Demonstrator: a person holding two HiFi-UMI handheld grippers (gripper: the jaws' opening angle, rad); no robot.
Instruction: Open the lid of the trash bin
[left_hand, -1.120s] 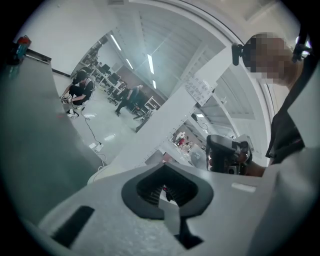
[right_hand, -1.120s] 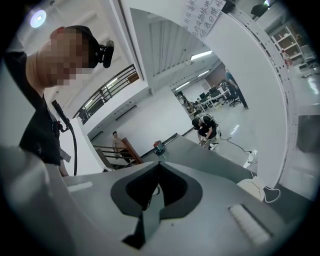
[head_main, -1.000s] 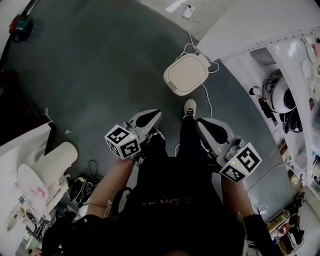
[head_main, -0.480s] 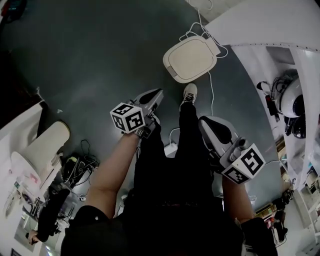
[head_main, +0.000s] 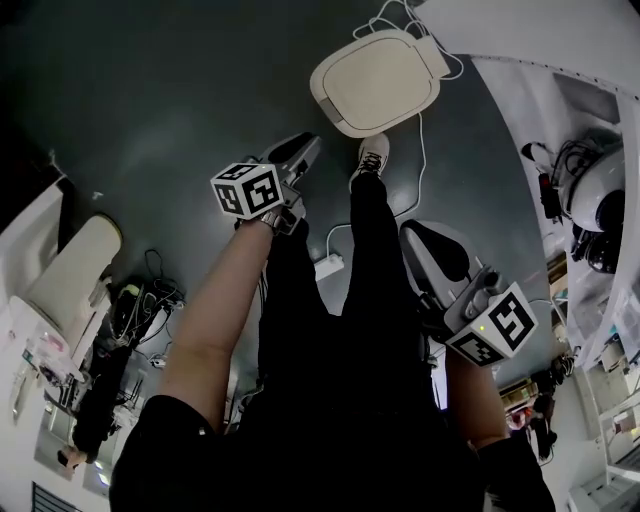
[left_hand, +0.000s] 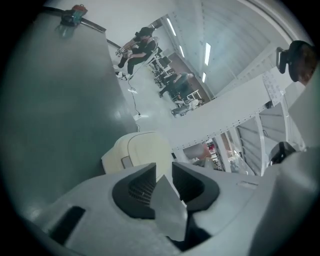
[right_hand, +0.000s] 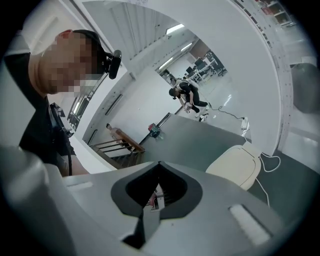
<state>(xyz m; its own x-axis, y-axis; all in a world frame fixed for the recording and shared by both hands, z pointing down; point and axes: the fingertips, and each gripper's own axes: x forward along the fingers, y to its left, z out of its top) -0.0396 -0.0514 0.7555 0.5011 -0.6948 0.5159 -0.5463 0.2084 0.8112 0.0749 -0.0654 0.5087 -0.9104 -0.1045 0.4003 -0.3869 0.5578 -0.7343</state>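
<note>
1. Trash bin (head_main: 375, 80) stands on the grey floor (head_main: 170, 100), ahead of the person's shoe (head_main: 372, 155) and next to a white wall panel. A white cable (head_main: 420, 160) loops round its far side. Lid is down.
2. Left gripper (head_main: 300, 148) points at the bin, close to its near edge but not touching. Jaws have just been opening; they stand apart with nothing between, and the bin shows through the gap in the left gripper view (left_hand: 137, 152).
3. Right gripper (head_main: 420, 238) hangs back by the person's leg, well apart from the bin. Jaw tips are clenched together and hold nothing.
4. Materials: the bin is cream plastic, a rounded square from above, with a smooth, slightly domed lid inside a rim. Small grey panel (left_hand: 125, 161) on the side facing the left gripper; can't tell if it's a button.
5. Handling, my read: light, stiff and slick. The lid is likely hinged, hinge side unclear.
6. Grip point: pinch or hook the lid's lip on the near edge, not the domed top.
7. Risk: the light bin skids on the smooth floor, so lift gently and brace the body with the right gripper if needed.
</note>
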